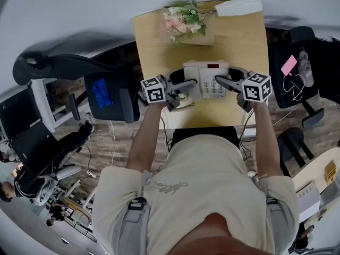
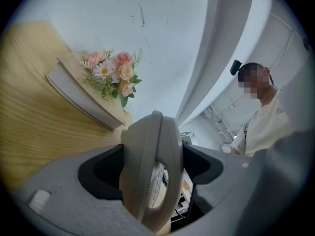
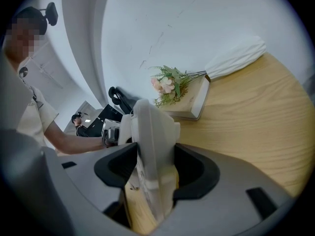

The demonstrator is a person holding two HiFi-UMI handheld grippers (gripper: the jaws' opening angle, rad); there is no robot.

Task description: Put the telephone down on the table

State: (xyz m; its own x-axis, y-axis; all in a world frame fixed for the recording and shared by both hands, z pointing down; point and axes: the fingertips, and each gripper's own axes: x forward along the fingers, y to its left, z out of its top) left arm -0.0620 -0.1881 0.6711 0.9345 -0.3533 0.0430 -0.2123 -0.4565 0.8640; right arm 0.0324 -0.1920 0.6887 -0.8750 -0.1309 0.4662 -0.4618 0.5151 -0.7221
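Note:
A white telephone (image 1: 209,77) with a keypad and a red display is held between both grippers over the near part of the wooden table (image 1: 154,41). My left gripper (image 1: 187,85) is shut on its left side, where the rounded white handset edge (image 2: 147,161) fills the jaws. My right gripper (image 1: 222,81) is shut on the telephone's right edge (image 3: 150,132). Both jaw pairs press against white plastic. Whether the telephone's base touches the table is hidden.
A bunch of pink and white flowers (image 1: 183,21) lies on a book-like block at the table's far side, beside a folded white cloth (image 1: 239,7). Black office chairs stand left (image 1: 109,97) and right (image 1: 297,68) of the table. People sit in the background.

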